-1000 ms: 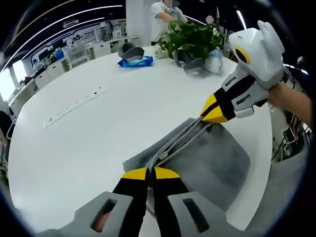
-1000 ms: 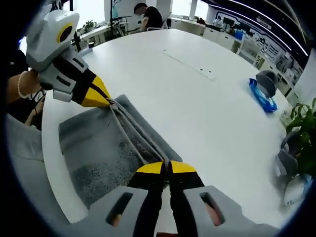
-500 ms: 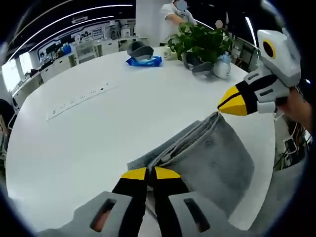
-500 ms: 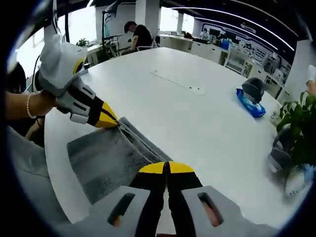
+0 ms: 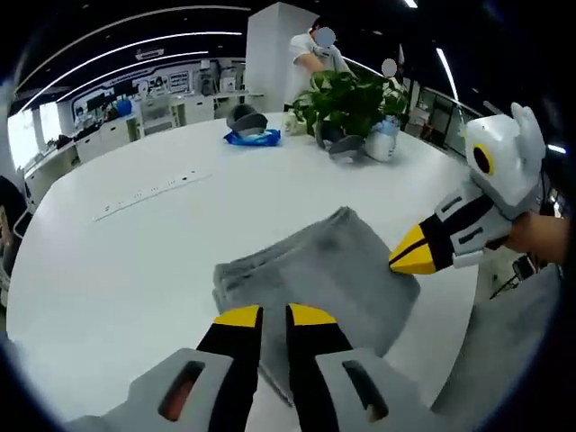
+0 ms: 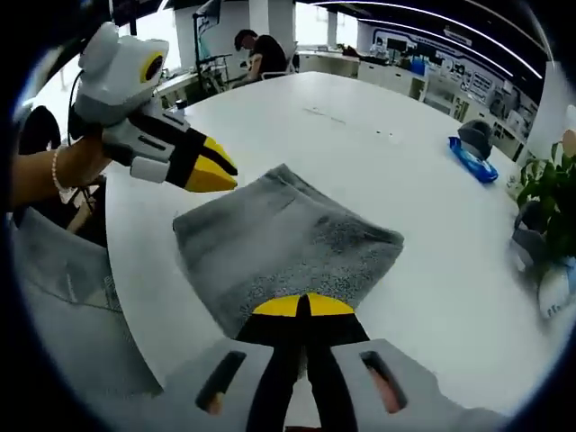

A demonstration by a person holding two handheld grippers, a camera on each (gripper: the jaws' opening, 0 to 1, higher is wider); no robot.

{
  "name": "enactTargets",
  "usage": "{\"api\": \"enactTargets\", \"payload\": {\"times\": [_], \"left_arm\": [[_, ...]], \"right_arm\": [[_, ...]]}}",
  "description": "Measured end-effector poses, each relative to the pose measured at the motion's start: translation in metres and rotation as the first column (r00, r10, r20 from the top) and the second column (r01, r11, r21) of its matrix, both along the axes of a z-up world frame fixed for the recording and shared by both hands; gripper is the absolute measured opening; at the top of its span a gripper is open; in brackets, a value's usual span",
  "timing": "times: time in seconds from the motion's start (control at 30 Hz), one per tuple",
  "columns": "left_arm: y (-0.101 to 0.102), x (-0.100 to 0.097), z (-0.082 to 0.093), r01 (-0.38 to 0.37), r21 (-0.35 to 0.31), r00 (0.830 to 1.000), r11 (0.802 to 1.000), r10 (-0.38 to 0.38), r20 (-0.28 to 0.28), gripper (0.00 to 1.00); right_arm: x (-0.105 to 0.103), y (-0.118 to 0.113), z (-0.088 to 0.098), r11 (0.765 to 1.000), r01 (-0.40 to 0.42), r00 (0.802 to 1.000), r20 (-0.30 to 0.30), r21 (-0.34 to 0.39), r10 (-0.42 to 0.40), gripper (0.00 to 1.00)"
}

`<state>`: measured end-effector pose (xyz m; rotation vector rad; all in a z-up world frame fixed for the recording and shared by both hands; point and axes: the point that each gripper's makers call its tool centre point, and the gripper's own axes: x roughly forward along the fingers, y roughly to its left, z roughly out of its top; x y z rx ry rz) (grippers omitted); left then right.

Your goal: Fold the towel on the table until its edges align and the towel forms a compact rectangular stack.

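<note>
Fingers: the left gripper [image 5: 274, 315] is being held slightly parted with nothing between its jaws; the right gripper [image 6: 304, 307] is pressed closed and empty above the cloth's near edge.
Change: a second ago both grippers were pinching the bunched edge; that edge has been let go and both are being drawn back.
Towel [image 6: 288, 243]: it is lying flat as a folded grey rectangle near the edge of the white table [image 6: 378, 180].
Meaning: a fold is judged complete; edge alignment is being left for checking.
Background: a potted plant [image 5: 351, 85] and a blue packet [image 5: 252, 137] are standing well apart.
</note>
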<state>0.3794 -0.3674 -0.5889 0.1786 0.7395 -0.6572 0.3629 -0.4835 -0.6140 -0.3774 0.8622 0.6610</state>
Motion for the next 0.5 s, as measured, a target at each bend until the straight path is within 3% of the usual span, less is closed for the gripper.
{"api": "enactTargets", "payload": {"times": [0.13,0.2,0.3,0.5], "left_arm": [[-0.003,-0.017,-0.022,0.013,0.016,0.998,1.0,-0.012,-0.063,0.09],[-0.006,-0.022,-0.03,0.037,0.025,0.996,0.999,-0.034,-0.088,0.09],[-0.006,-0.021,-0.034,0.04,0.049,0.997,0.998,-0.037,-0.071,0.09],[-0.003,-0.016,-0.049,0.006,0.059,0.994,0.998,0.001,-0.111,0.06]], "right_arm": [[0.001,-0.001,-0.023,0.999,0.017,0.998,-0.058,-0.029,-0.019,0.0],[0.001,0.001,-0.025,1.0,0.014,0.999,-0.051,-0.026,-0.016,0.0],[0.002,0.001,-0.026,0.999,0.015,0.999,-0.046,-0.03,-0.016,0.0],[0.006,0.0,-0.033,0.999,0.05,0.997,-0.062,0.002,-0.05,0.0]]}}
